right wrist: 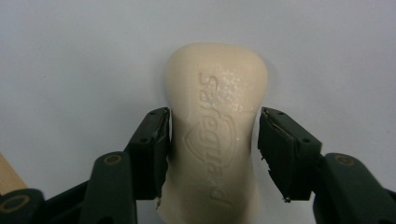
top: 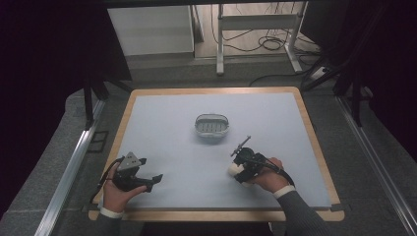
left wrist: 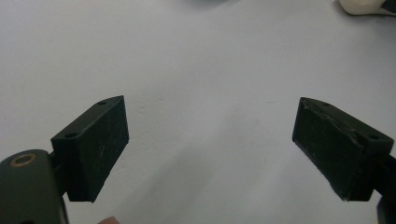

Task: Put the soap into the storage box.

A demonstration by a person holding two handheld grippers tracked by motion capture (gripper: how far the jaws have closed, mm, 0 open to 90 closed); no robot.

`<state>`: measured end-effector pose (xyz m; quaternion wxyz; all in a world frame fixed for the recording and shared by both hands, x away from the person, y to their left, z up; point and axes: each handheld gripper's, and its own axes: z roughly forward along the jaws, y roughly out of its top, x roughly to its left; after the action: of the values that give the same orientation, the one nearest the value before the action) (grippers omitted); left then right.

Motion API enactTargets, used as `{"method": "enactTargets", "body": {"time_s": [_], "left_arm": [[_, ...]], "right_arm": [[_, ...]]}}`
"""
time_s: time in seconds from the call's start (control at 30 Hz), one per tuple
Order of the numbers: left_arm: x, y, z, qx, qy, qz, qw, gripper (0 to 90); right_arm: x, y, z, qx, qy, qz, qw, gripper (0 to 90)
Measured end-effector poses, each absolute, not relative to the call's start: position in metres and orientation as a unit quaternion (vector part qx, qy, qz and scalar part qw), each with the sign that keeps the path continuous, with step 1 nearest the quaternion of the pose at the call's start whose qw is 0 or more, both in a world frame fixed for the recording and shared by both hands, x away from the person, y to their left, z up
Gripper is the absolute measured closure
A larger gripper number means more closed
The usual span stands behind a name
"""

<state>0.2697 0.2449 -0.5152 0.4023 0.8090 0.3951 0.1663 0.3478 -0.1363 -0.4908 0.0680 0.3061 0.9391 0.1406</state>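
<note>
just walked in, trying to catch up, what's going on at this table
A person at a table holds a gripper in each hand. The right gripper has its jaws closed on a cream bar of soap that lies on the pale mat. The left gripper hangs over bare mat with its jaws wide apart. A small grey soap dish sits farther back, mid-table.

Grey slotted soap dish sat mid-table, slightly far of centre, upright on the light blue mat. Mat covered most of the wooden table; wood edge showed all round. Beyond the far edge: white desk frame and loose black cables on the floor.
</note>
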Motion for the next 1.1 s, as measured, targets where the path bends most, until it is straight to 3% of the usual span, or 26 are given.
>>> {"method": "enactTargets", "body": {"time_s": [0.63,1.1], "left_arm": [[0.27,0.244,-0.516,0.811,0.395,0.166,0.399,11.3],[0.27,0.244,-0.516,0.812,0.394,0.165,0.398,11.3]], "right_arm": [[0.351,-0.136,-0.489,0.298,0.944,0.131,0.062,49.6],[0.359,-0.149,-0.463,0.291,0.938,0.159,0.096,49.7]]}}
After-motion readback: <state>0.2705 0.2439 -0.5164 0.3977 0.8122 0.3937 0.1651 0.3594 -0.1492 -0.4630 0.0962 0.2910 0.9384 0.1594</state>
